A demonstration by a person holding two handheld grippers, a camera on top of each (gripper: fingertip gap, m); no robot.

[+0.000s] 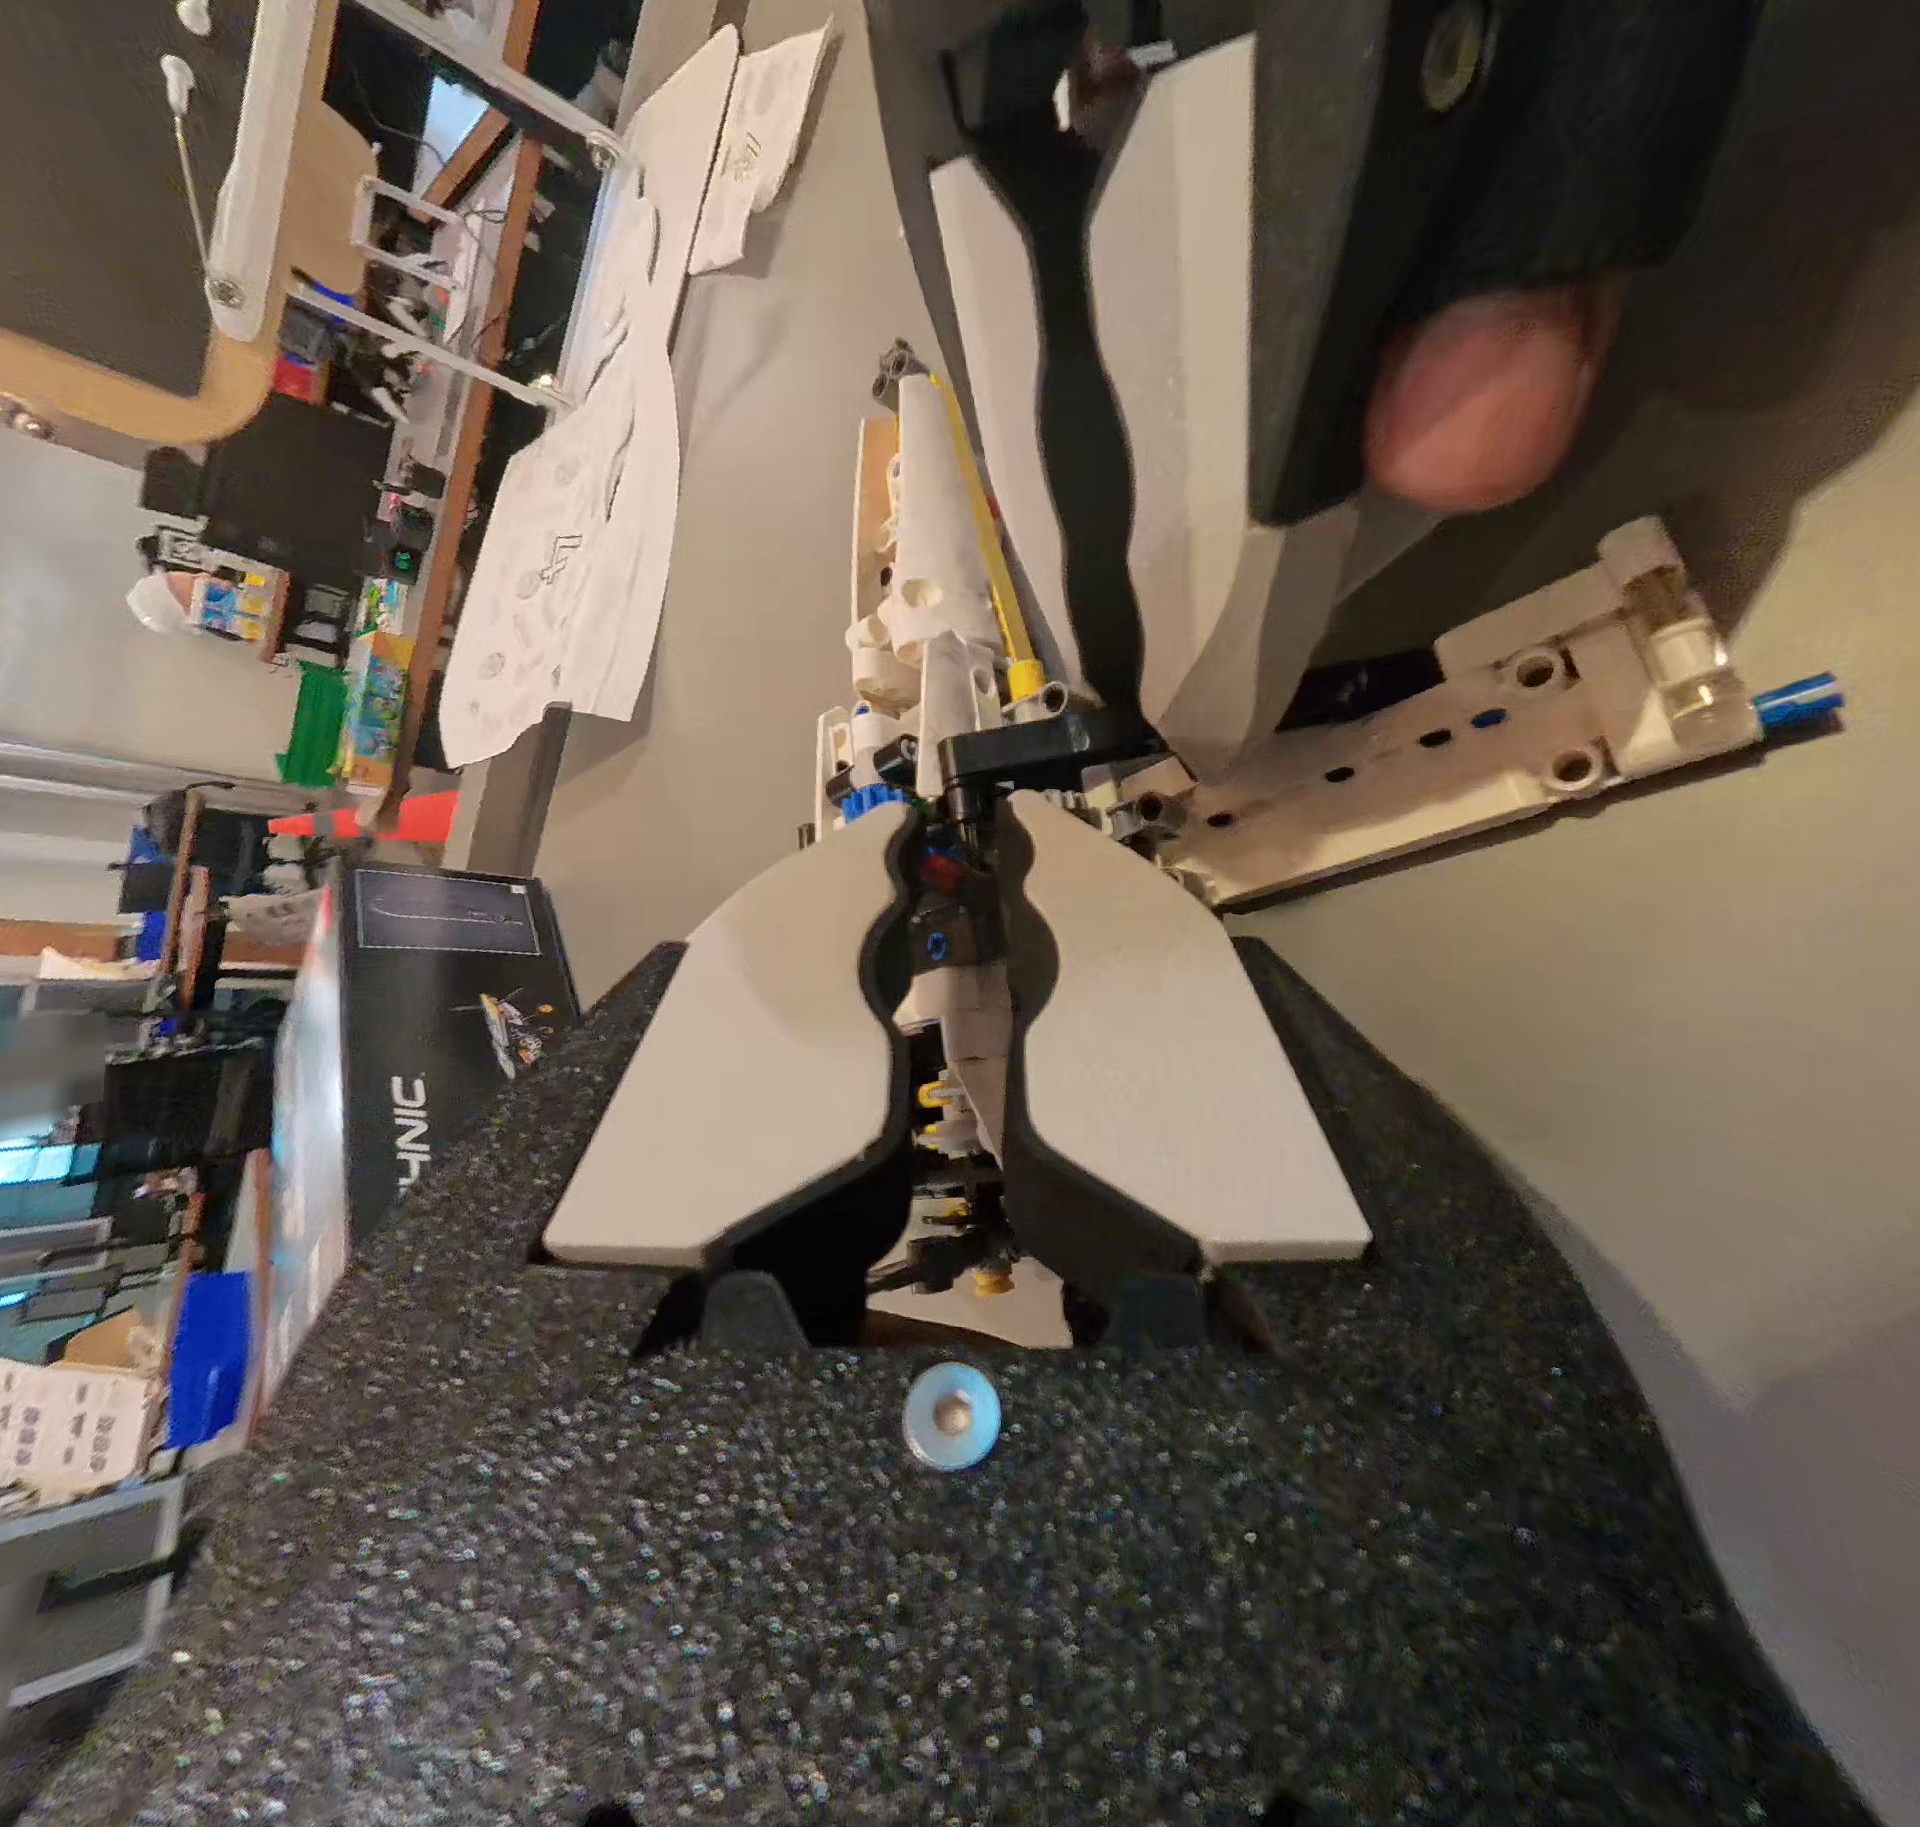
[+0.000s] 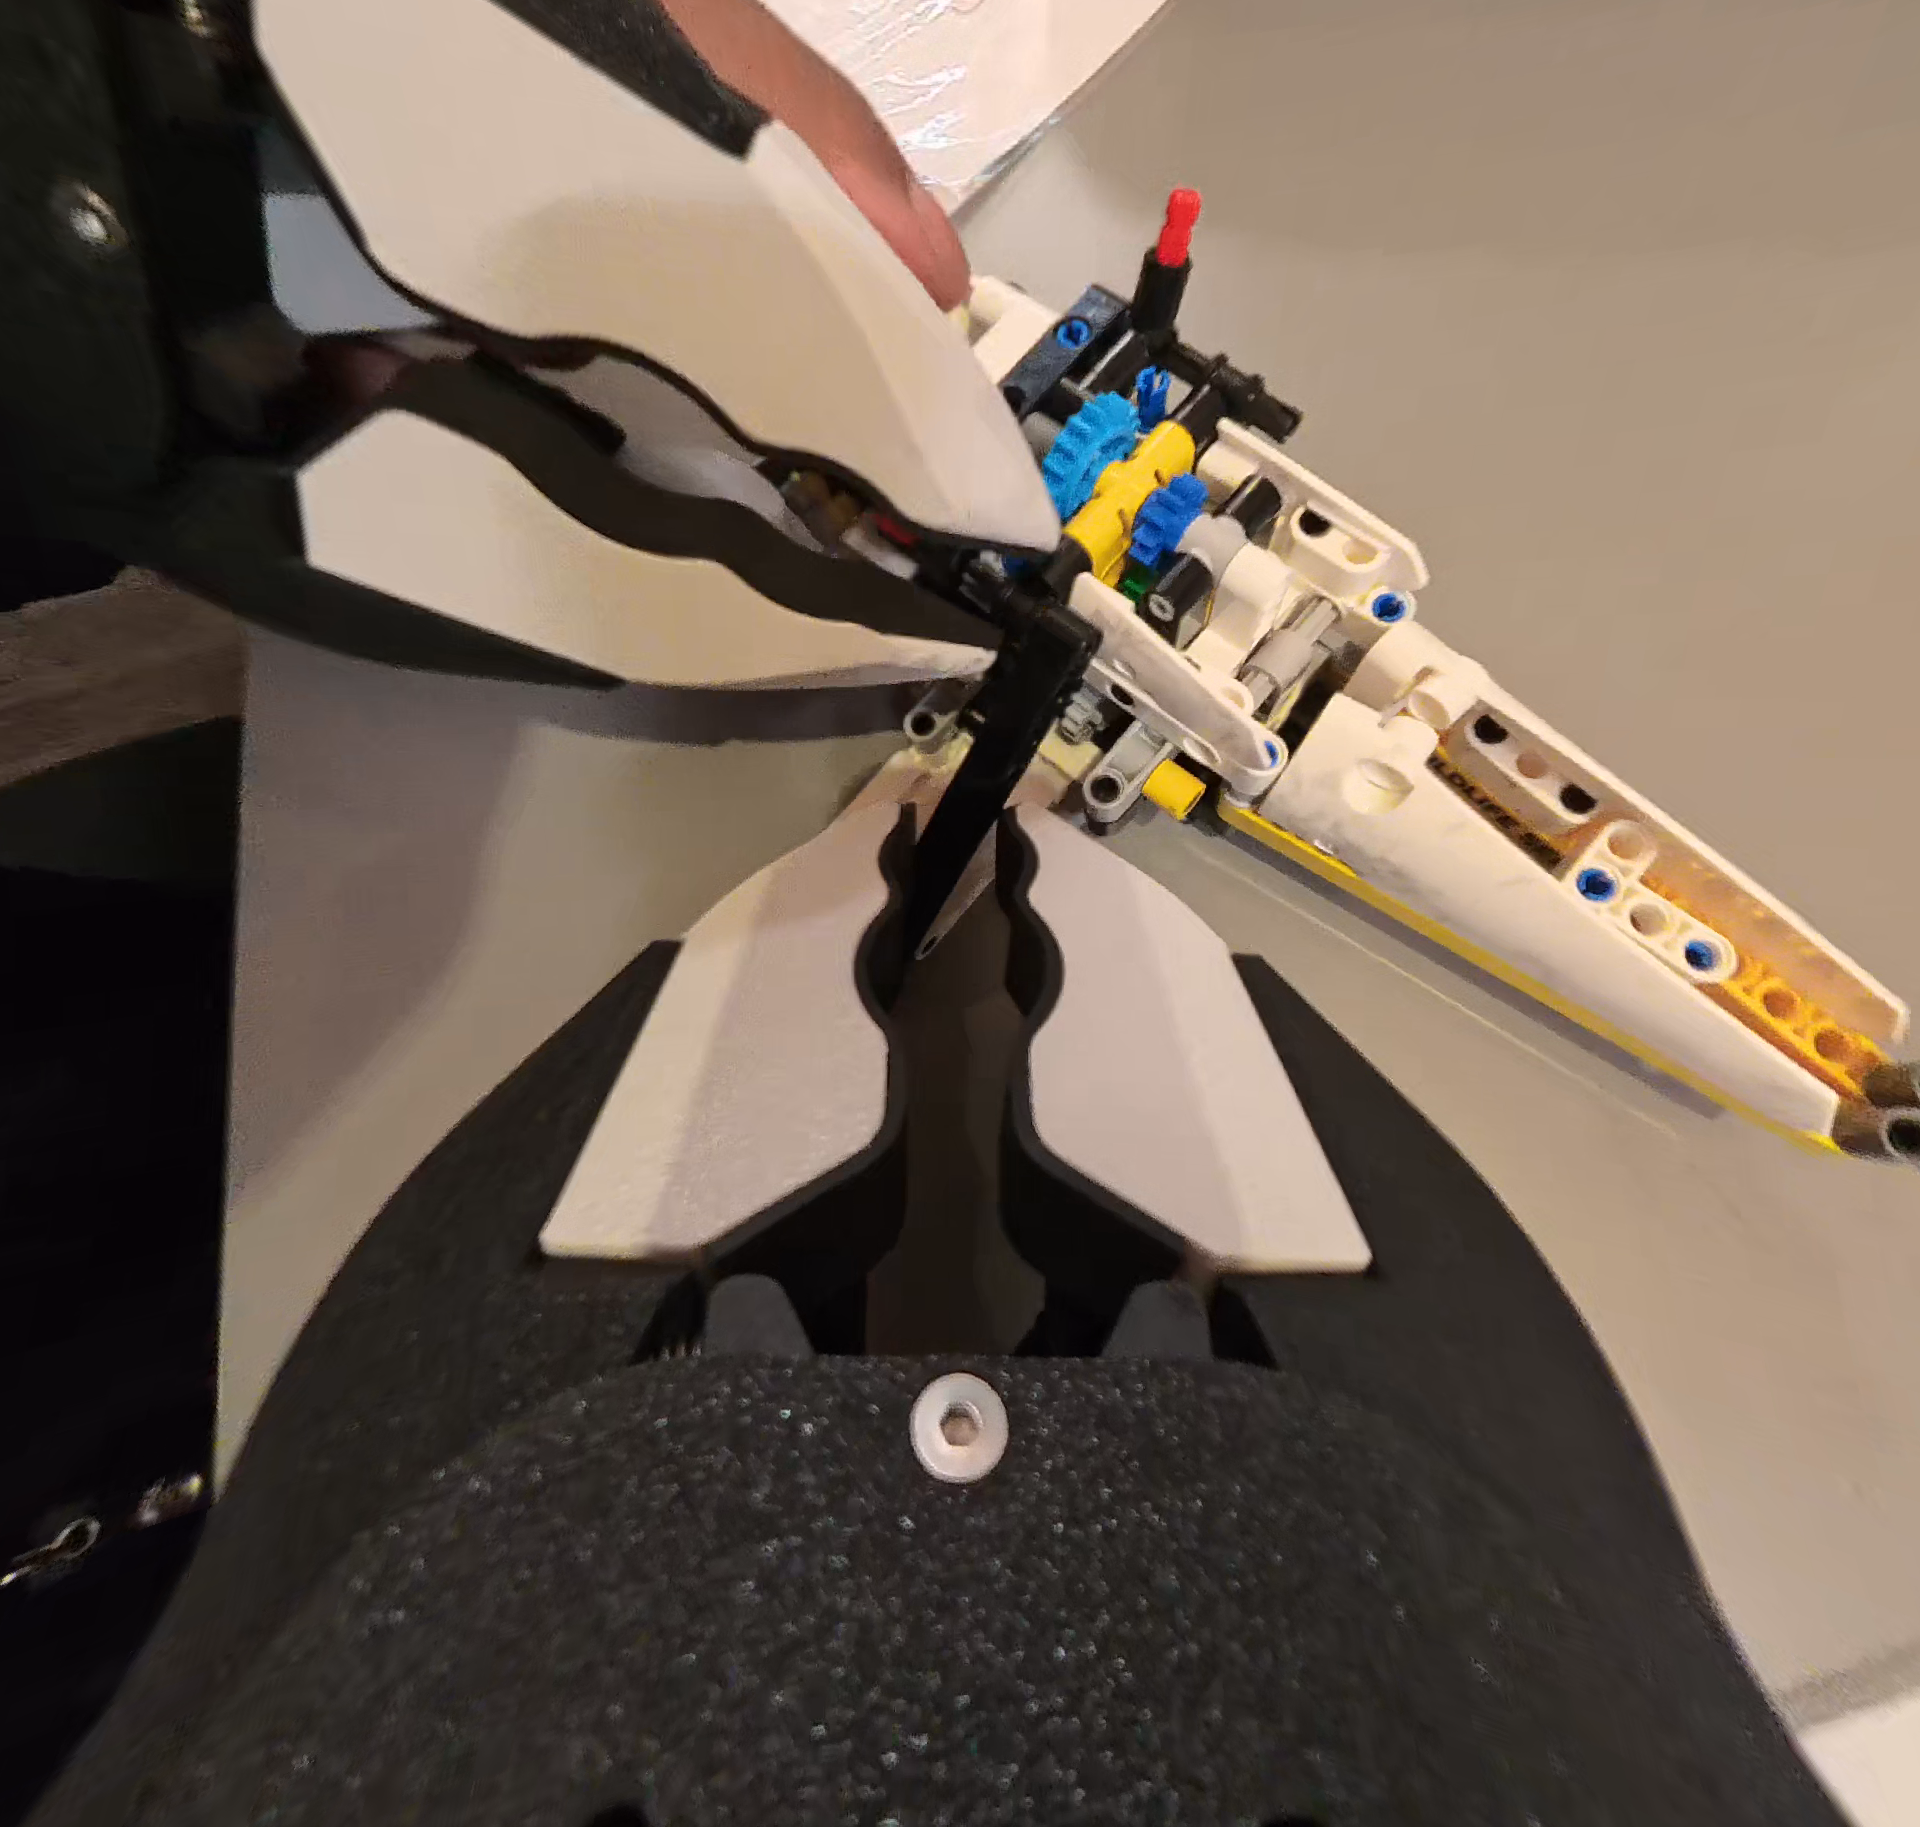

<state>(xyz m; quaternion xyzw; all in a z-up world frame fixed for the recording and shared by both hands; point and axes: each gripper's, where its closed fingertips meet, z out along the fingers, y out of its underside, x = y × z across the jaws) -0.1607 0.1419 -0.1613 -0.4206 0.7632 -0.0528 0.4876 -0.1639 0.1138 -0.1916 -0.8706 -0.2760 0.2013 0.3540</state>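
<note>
A white, yellow and black toy brick aircraft model [image 2: 1455, 790] lies on the grey table [image 2: 1558, 323]. My left gripper [image 1: 961, 821] is shut on the model's body [image 1: 961, 967], which sits pressed between its pads. It also shows in the right wrist view [image 2: 1023, 572], clamped by the blue gears. My right gripper [image 2: 951, 832] is shut on a thin black beam [image 2: 997, 769] that joins the model at a black pin. In the left wrist view the right gripper [image 1: 1143, 728] comes in from the upper right and holds that black beam [image 1: 1039, 743] just above my left fingertips.
A white winged part [image 1: 1455, 738] of the model reaches right. Paper sheets [image 1: 582, 530] lie on the table behind. A black box [image 1: 436, 977] stands at the left, with an orange cone [image 1: 416, 811] beyond. A clear bag on paper [image 2: 935, 11] lies at the far edge. Across from one pair of fingers to the other is roughly 4 cm.
</note>
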